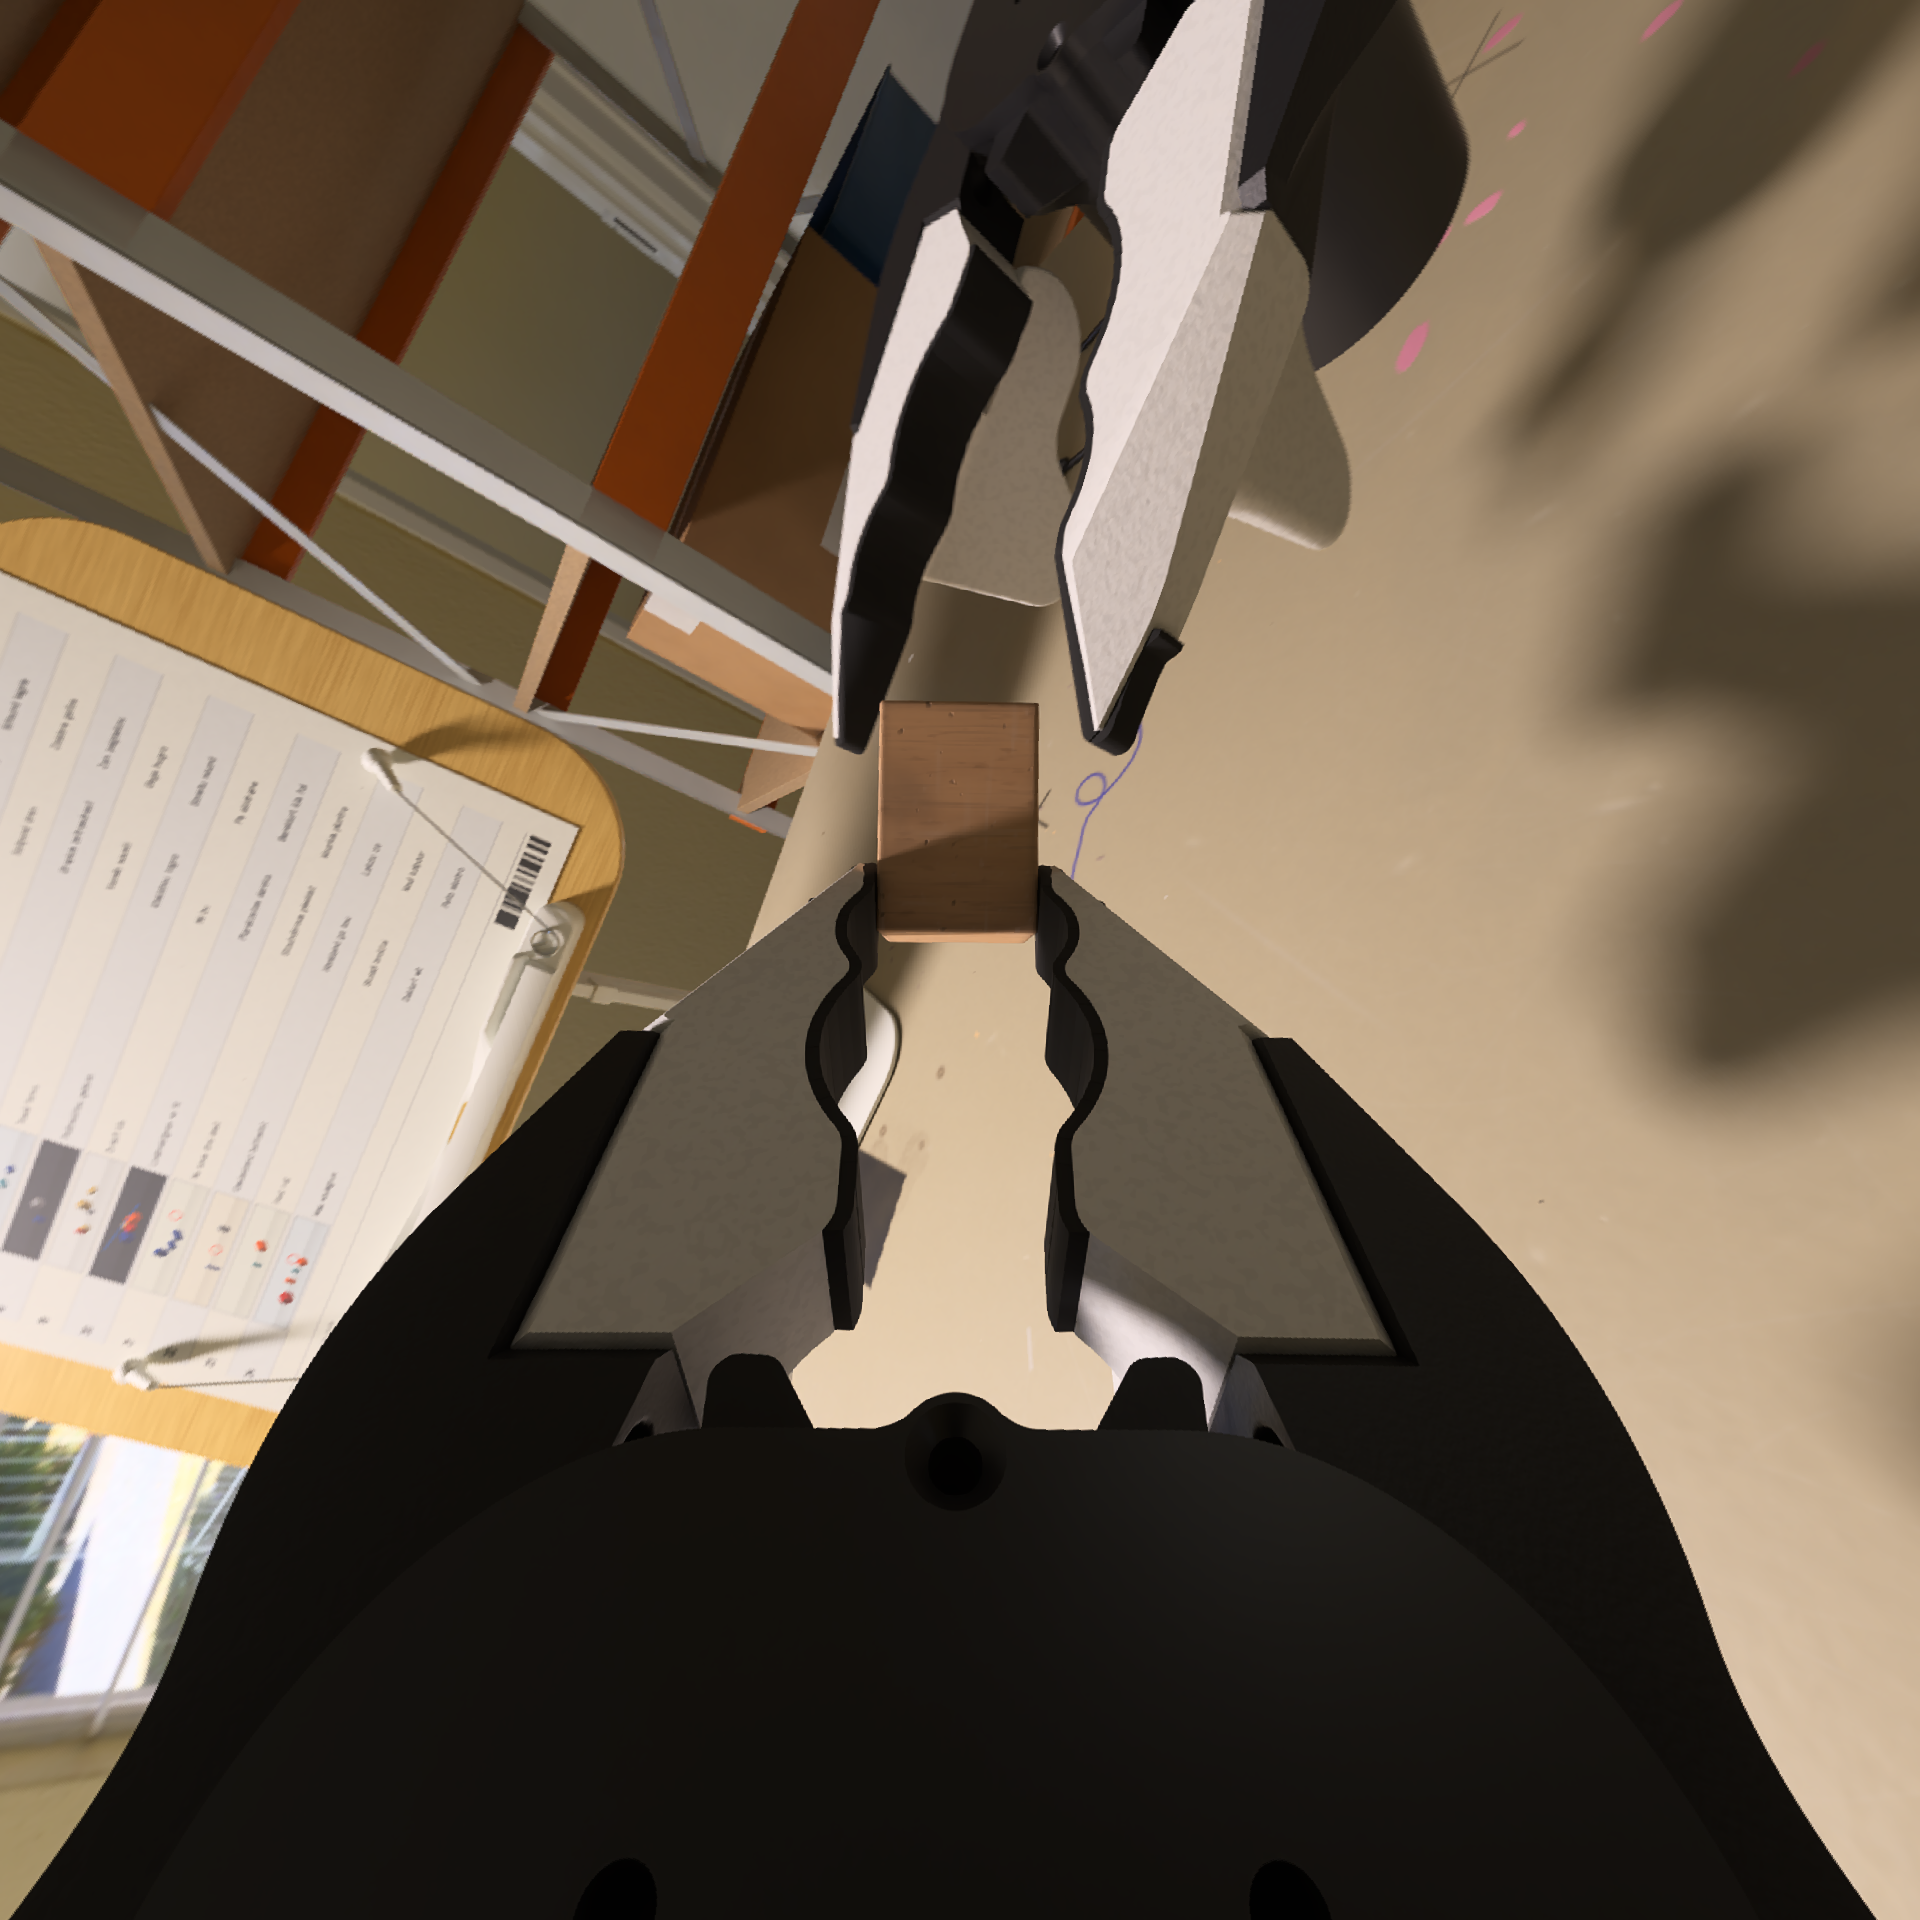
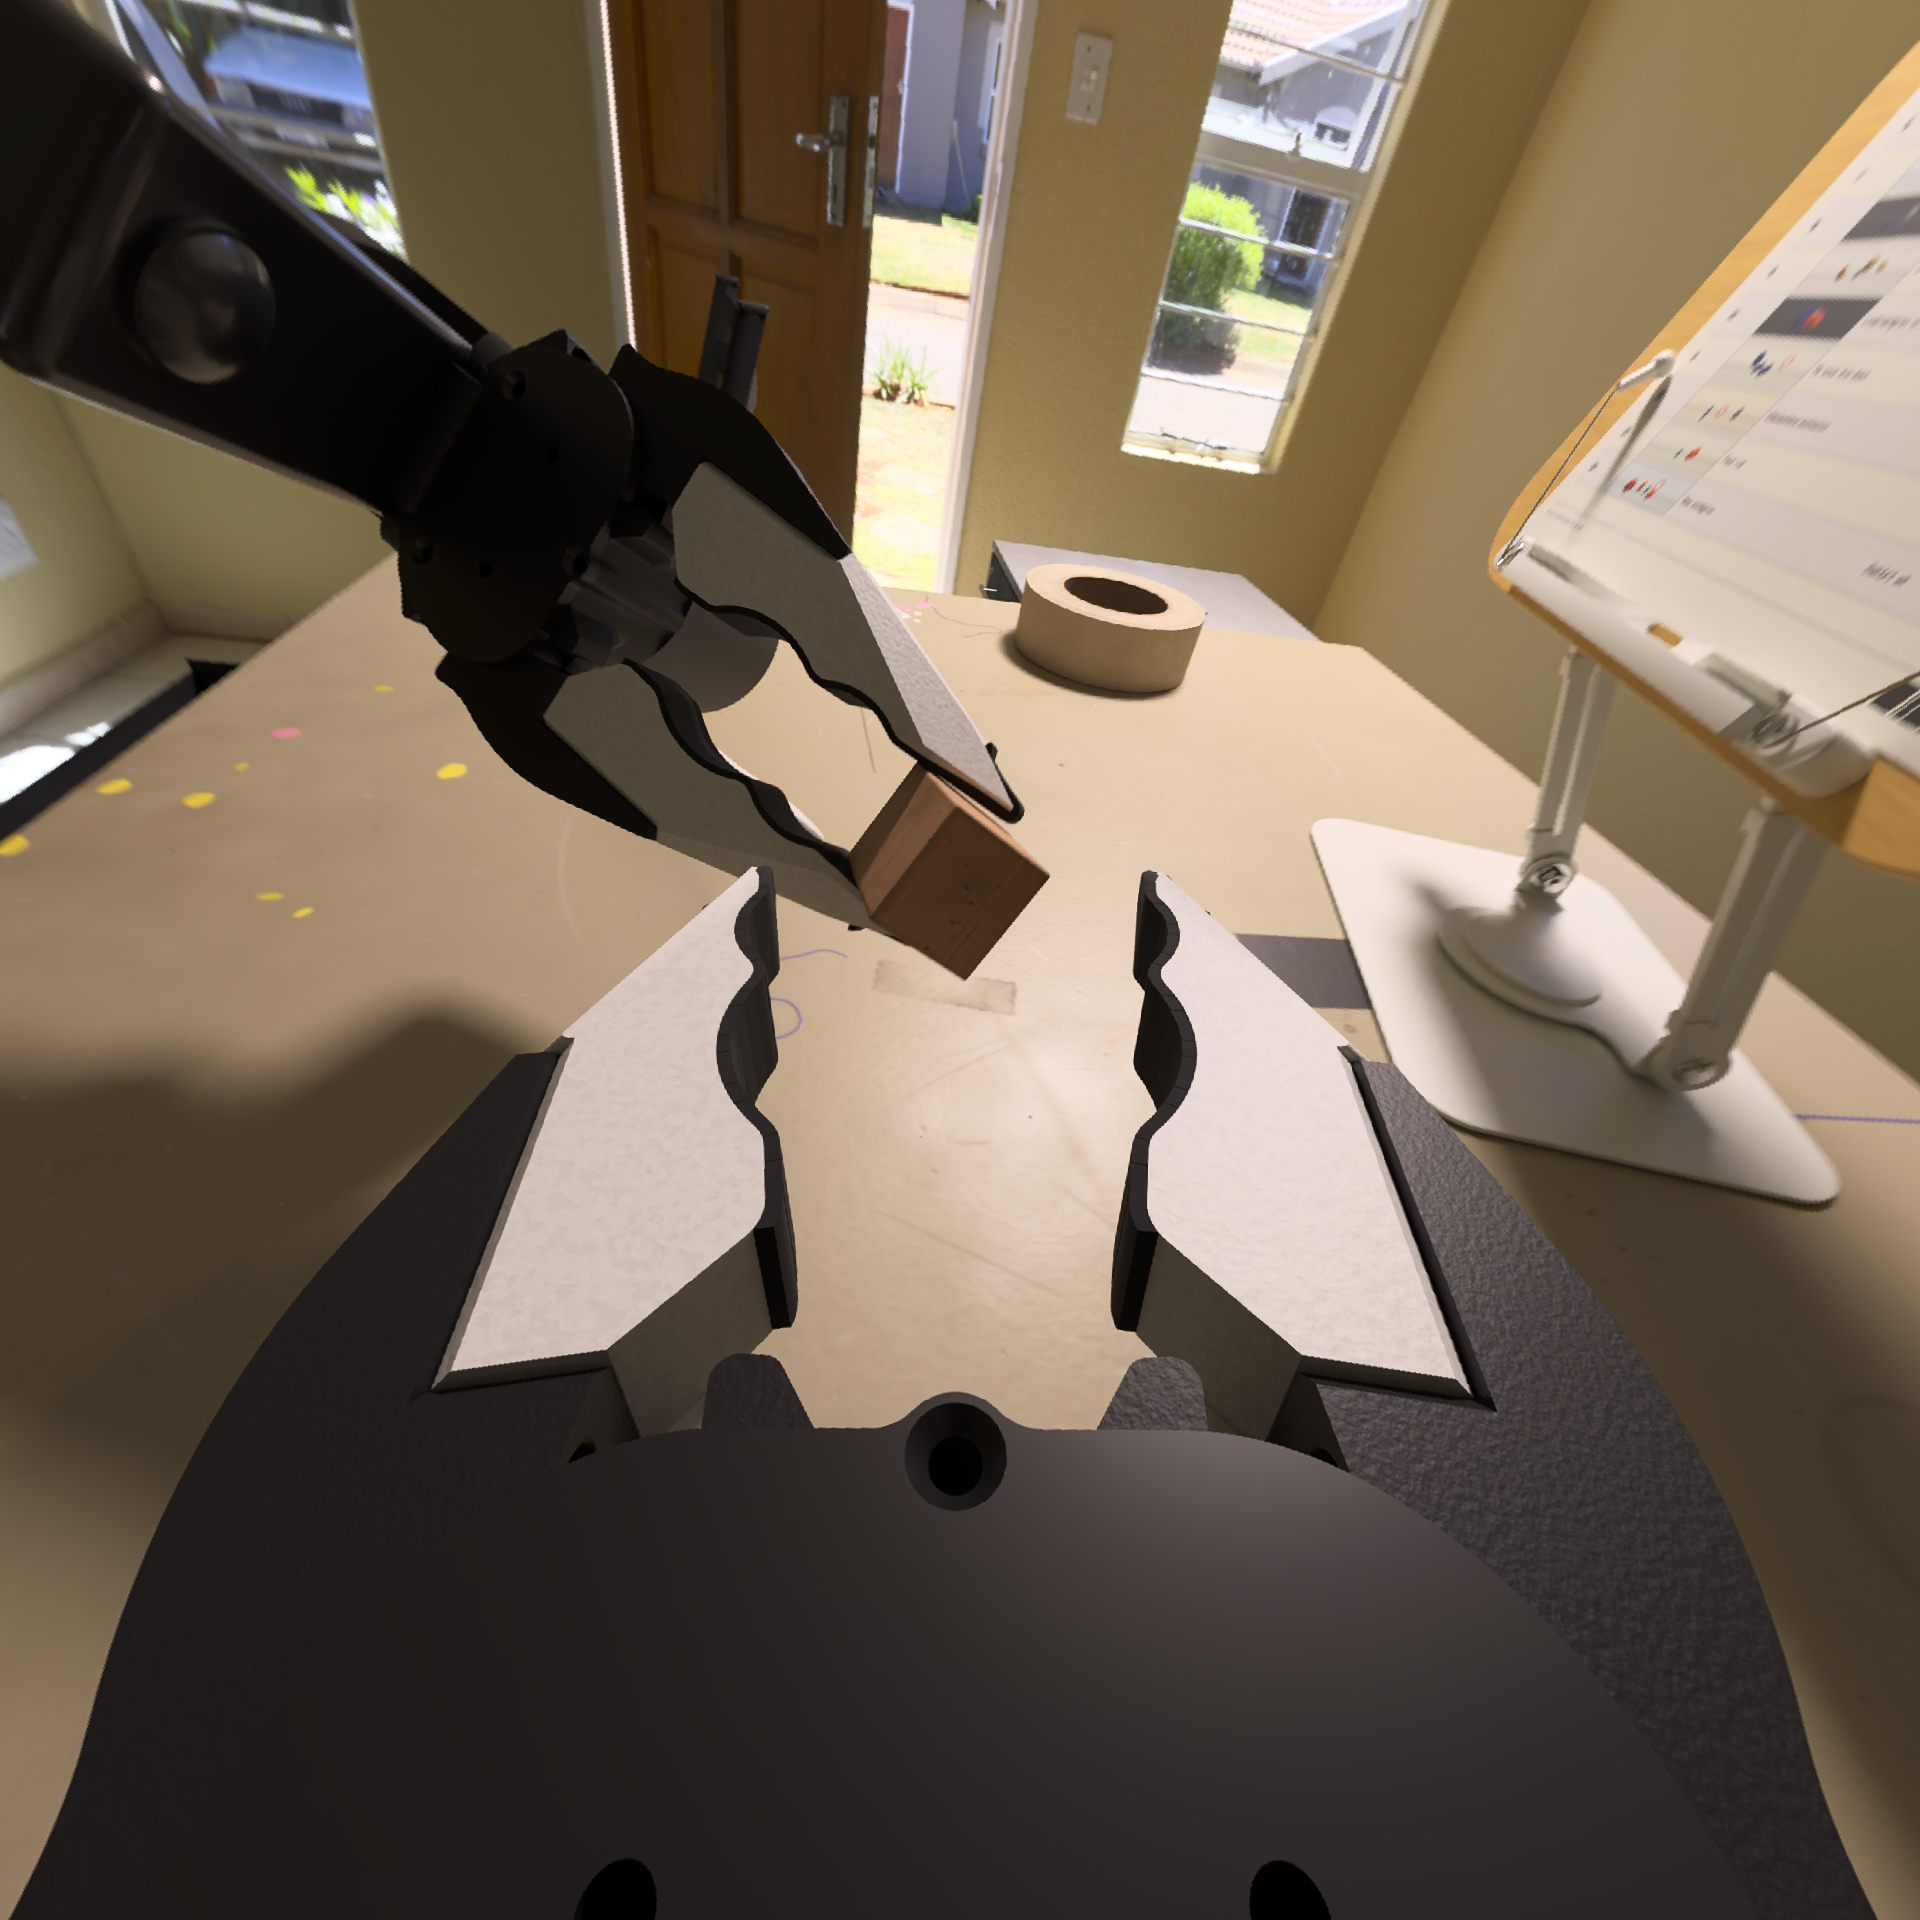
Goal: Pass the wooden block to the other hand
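Observation:
My left gripper is shut on the wooden block, a brown cuboid pinched at its near end between the fingertips and held in the air above the table. The block's far end points at my right gripper, which faces it, open, its fingertips on either side just beyond the block's far end, not touching. In the right wrist view my right gripper is open and empty. The block hangs just beyond its fingertips, held by the left gripper coming in from the upper left.
A beige table lies below. A roll of tape sits at the far side. A white stand bearing a wooden board with a paper sheet stands to the right. A door and windows are behind.

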### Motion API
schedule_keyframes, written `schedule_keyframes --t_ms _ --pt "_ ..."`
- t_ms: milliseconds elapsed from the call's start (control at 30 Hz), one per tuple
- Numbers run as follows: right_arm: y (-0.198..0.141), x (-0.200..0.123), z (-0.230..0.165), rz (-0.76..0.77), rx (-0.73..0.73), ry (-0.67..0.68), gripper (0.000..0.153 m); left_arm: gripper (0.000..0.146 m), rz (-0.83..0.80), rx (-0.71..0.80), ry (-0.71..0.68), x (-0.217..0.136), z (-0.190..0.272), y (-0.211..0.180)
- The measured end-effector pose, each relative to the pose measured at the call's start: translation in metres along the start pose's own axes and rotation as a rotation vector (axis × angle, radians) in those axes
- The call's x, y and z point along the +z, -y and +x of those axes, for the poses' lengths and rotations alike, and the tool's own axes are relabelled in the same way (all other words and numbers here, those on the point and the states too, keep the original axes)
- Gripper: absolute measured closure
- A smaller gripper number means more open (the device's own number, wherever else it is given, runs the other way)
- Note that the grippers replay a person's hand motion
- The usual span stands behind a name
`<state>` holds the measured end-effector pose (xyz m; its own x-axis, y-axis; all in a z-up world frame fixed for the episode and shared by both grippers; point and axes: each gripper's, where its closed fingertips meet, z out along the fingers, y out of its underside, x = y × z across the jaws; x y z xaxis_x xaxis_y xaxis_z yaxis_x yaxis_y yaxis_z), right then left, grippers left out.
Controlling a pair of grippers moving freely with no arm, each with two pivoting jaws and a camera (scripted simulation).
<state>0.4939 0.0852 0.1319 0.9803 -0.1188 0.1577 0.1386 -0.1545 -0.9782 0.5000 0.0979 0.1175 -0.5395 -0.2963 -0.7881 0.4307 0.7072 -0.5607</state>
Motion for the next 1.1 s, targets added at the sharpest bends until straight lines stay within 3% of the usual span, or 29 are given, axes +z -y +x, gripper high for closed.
schedule_keyframes --t_ms 167,333,667,833,933,1100 --pt "0.008 -0.008 -0.007 -0.014 -0.130 -0.006 0.085 0.116 0.043 -0.060 -0.069 0.004 0.010 0.011" --pt "0.006 -0.019 -0.010 -0.098 -0.396 -0.067 0.085 0.116 0.104 -0.187 -0.184 0.005 0.019 0.021" --pt "-0.011 -0.021 -0.040 -0.211 -0.746 0.021 0.084 0.116 0.179 -0.396 -0.453 -0.004 0.040 0.024" --pt "-0.035 -0.015 -0.048 -0.351 -0.932 0.048 0.095 0.116 0.190 -0.452 -0.661 -0.016 0.062 0.023" --pt "-0.039 -0.010 -0.059 -0.370 -1.010 0.074 0.106 0.116 0.211 -0.492 -0.807 -0.026 0.075 0.023" --pt "-0.045 -0.003 -0.073 -0.415 -1.092 0.105 0.115 0.116 0.239 -0.518 -0.938 -0.038 0.087 0.020"
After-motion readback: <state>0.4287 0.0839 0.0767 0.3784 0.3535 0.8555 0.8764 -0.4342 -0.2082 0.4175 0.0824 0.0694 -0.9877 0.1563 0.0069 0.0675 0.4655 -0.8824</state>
